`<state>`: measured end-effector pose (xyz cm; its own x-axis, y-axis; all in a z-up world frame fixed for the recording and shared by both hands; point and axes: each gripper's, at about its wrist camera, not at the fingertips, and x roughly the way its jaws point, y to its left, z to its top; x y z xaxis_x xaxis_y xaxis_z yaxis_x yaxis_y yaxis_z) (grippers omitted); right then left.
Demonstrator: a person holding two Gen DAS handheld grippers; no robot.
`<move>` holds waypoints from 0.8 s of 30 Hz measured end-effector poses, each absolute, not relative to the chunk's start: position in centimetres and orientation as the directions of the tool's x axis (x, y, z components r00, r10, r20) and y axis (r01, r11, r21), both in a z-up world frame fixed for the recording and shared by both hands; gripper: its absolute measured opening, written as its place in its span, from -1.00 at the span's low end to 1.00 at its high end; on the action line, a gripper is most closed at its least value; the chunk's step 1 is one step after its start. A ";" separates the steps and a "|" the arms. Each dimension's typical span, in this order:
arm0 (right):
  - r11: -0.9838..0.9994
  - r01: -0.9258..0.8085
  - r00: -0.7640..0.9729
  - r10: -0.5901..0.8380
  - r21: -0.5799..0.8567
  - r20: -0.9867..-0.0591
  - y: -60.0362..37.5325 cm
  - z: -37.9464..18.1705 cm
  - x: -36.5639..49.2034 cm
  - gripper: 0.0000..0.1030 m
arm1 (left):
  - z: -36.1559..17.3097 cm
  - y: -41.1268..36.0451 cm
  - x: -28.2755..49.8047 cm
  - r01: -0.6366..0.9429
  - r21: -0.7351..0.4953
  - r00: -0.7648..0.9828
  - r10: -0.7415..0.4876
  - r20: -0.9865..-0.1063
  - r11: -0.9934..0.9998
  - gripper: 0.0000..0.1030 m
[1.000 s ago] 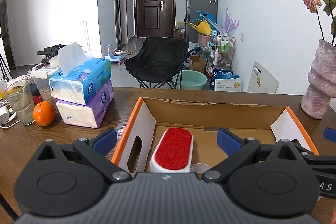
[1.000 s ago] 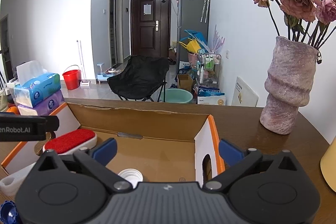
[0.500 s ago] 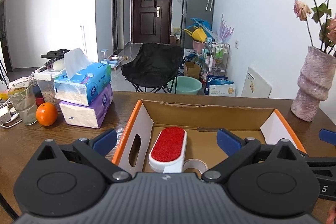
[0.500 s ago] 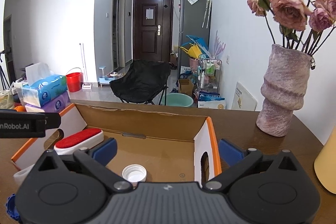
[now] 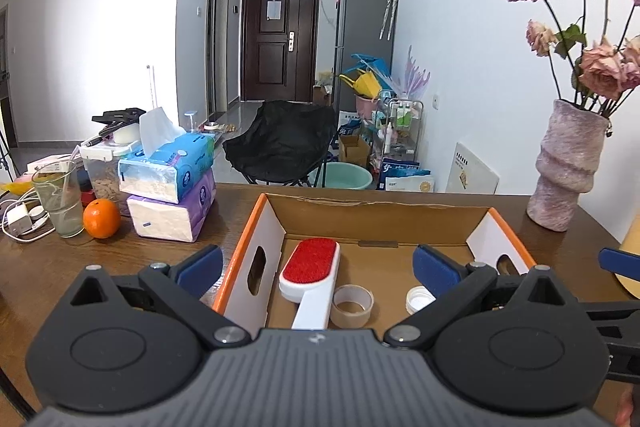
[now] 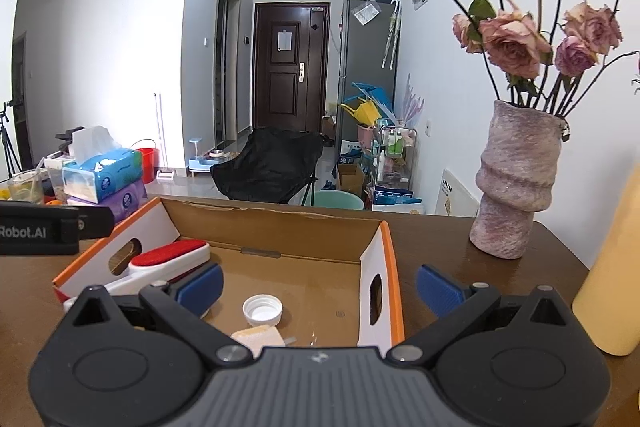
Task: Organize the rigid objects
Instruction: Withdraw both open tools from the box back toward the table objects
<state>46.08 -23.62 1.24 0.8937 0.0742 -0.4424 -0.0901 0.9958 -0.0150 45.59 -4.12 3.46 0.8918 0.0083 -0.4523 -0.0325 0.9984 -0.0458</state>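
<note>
**Cardboard box with the bits already in it, both sets of jaws empty**

Open cardboard box (image 5: 276,227) in the middle of the brown tabletop (image 5: 40,267), orange along the rim, white end flaps with hand slots. Inside, flat on the bottom: a lint brush (image 5: 310,269) with a red pad and white handle over by the left wall, a roll of clear tape (image 5: 353,305) just right of the handle, and a white bottle cap (image 5: 418,299) a bit further right, open side up. From the right wrist view, also a small pale yellowish thing (image 6: 258,337) near the cap, mostly hidden by the gripper body, can't tell what.

Left gripper (image 5: 316,265) hovering over the near edge of the box, jaws spread wide, nothing between them. Right gripper (image 6: 318,285) same deal, wide apart and empty, straddling the box's right end wall.

Further out: stacked tissue packs (image 5: 172,187), an orange (image 5: 101,218) and a drinking glass (image 5: 58,199) left of the box. Pinkish vase (image 6: 516,179) of dried roses off to the right, plus a pale yellow container (image 6: 612,267) at the right edge.
</note>
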 end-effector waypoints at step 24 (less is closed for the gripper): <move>0.994 -0.105 0.912 0.093 -0.010 -0.400 -24.2 2.2 35.1 1.00 | 3.8 -3.9 35.3 -0.021 -0.073 0.887 -0.015 -0.461 0.997 1.00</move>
